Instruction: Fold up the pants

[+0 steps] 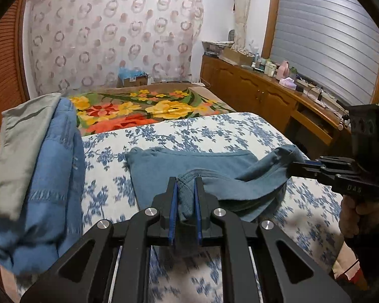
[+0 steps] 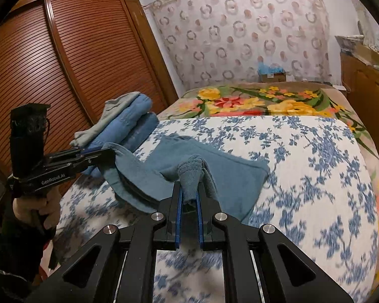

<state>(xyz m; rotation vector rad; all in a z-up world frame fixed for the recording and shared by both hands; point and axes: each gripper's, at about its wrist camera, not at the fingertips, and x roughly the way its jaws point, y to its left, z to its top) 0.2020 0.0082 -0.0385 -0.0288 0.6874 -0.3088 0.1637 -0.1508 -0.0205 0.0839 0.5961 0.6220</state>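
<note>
Teal-blue pants (image 1: 197,171) lie partly folded on the floral blue-and-white bedspread (image 1: 227,131), one edge lifted off it. Left gripper (image 1: 185,189) is clamped on a bunched edge of them; right gripper (image 2: 189,194) pinches another bunch (ribbed fabric pokes up between its pads). Folded blue and grey clothes (image 2: 123,121) sit stacked beside, near a slatted wardrobe (image 2: 75,58).

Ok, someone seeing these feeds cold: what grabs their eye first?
Probably the blue pants lifted off the flowered bedspread, a bunched edge pinched in each gripper: left gripper and right gripper. Next, the pile of folded clothes by the brown wardrobe and the bright floral blanket behind.
</note>
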